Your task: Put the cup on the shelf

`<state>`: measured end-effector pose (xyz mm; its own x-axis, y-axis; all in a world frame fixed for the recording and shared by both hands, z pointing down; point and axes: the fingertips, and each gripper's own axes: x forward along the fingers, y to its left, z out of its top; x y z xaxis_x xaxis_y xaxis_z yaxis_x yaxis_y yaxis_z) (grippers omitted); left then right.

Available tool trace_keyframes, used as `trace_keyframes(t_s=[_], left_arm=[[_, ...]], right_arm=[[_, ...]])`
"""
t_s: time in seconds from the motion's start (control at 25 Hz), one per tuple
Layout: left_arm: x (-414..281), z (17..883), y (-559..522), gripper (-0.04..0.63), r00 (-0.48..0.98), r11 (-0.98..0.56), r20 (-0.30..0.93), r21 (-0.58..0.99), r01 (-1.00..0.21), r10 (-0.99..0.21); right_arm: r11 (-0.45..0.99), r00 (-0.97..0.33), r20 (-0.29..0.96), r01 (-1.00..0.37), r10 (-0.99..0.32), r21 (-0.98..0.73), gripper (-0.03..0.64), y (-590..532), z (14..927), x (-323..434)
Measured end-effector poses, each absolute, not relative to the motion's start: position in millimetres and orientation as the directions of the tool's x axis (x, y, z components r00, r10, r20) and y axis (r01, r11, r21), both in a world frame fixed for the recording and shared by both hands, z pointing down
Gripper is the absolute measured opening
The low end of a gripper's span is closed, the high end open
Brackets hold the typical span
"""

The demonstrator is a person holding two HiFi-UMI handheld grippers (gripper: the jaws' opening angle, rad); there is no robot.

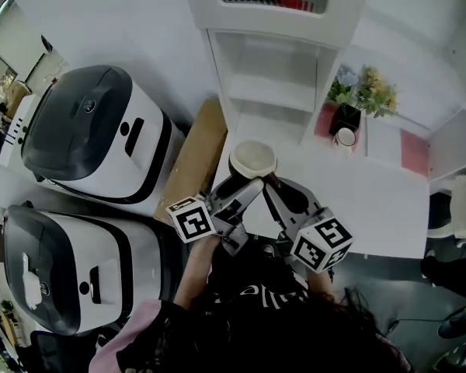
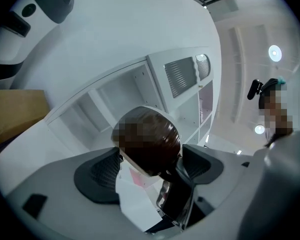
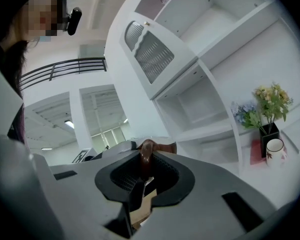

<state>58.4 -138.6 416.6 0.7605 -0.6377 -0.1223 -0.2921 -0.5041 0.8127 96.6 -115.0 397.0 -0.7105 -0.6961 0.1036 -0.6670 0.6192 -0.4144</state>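
Note:
A brown cup (image 1: 252, 159) with a cream inside hangs in front of the white shelf unit (image 1: 268, 92), held from both sides. My left gripper (image 1: 245, 189) is shut on the cup's round body (image 2: 150, 141), its pads (image 2: 97, 176) pressing either side. My right gripper (image 1: 274, 186) comes in from the right and is shut on the cup's brown handle (image 3: 146, 154), which stands upright between its pads (image 3: 167, 171). In the right gripper view the empty shelf compartments (image 3: 200, 109) lie straight ahead. The cup's underside is hidden.
Two white and grey cookers (image 1: 93, 130) (image 1: 62, 270) stand at the left beside a wooden board (image 1: 190, 158). A black vase of flowers (image 1: 348, 115) and a small white mug (image 1: 345, 137) sit on the white tabletop (image 1: 373, 200) right of the shelf.

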Motion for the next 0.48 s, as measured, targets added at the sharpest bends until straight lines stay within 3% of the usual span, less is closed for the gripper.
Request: trace_keyframes(t_s=[0.48], left_arm=[[26,406,-176,0.388,0.834,-0.623,-0.112,0.719,-0.307,-0.54]], right_arm=[[0.454,-0.52,0.084,-0.805,-0.85,-0.383,0.078,-185,375,116]])
